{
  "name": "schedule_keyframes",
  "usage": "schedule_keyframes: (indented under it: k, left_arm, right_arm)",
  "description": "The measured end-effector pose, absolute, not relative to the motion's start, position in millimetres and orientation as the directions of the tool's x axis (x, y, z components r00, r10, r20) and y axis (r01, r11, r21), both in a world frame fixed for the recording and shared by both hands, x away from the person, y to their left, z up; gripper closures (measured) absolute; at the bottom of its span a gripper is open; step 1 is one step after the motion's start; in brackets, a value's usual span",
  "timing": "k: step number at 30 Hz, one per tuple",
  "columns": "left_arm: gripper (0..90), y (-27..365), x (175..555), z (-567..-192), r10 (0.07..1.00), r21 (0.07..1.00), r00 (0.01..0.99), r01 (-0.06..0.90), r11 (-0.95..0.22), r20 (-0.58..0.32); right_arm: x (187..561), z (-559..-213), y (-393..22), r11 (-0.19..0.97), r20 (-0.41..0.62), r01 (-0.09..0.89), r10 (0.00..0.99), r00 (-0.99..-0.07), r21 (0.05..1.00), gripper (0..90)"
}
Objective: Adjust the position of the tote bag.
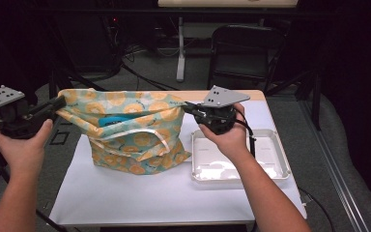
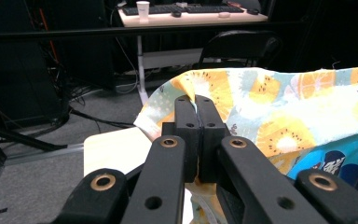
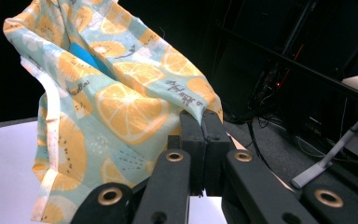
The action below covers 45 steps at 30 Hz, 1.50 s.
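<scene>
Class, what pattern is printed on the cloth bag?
Orange citrus slices on pale blue cloth bag; clearest in the right gripper view.

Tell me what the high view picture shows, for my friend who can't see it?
Two hands stretch open a light blue cloth bag printed with orange slices, the left gripper and right gripper each with black fingers clamped shut on an opposite top edge. The bag stands on a white-covered table, beside a shallow white plastic tray, and something bright blue peeks out from inside.

You're holding a soft, matt cloth bag [image 1: 125, 133] printed with citrus slices, with stitched hems. Your fingers [image 2: 186, 123] are matt black plastic with brass-coloured rivets. The tray [image 1: 278, 154] looks like smooth, slightly glossy white plastic; the bench [image 1: 174, 198] carries a matt white sheet.
</scene>
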<state>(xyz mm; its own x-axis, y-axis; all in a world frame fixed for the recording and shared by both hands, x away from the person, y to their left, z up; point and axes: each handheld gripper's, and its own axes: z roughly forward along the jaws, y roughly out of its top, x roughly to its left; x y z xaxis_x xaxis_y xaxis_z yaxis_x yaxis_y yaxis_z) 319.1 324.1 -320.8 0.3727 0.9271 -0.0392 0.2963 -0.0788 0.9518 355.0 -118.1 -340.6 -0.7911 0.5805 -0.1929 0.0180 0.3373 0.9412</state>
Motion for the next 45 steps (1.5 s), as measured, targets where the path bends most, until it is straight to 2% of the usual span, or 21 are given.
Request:
schedule_keyframes:
  k: [26, 36, 45]
  left_arm:
    - [87.6, 317, 335, -365, 0.925, 0.913, 0.372, 0.400, -0.081, -0.081]
    - [85.9, 325, 326, -379, 0.917, 0.908, 0.380, 0.416, -0.050, -0.123]
    - [80.4, 320, 313, -381, 0.897, 0.911, 0.421, 0.409, -0.056, -0.134]
  right_arm:
    - [369, -377, -123, 0.347, -0.117, 0.124, 0.598, -0.793, 0.930, 87.5]
    - [361, -381, -121, 0.338, -0.117, 0.111, 0.586, -0.801, 0.935, 86.3]
    - [347, -391, -120, 0.301, -0.109, 0.088, 0.579, -0.808, 0.950, 84.2]
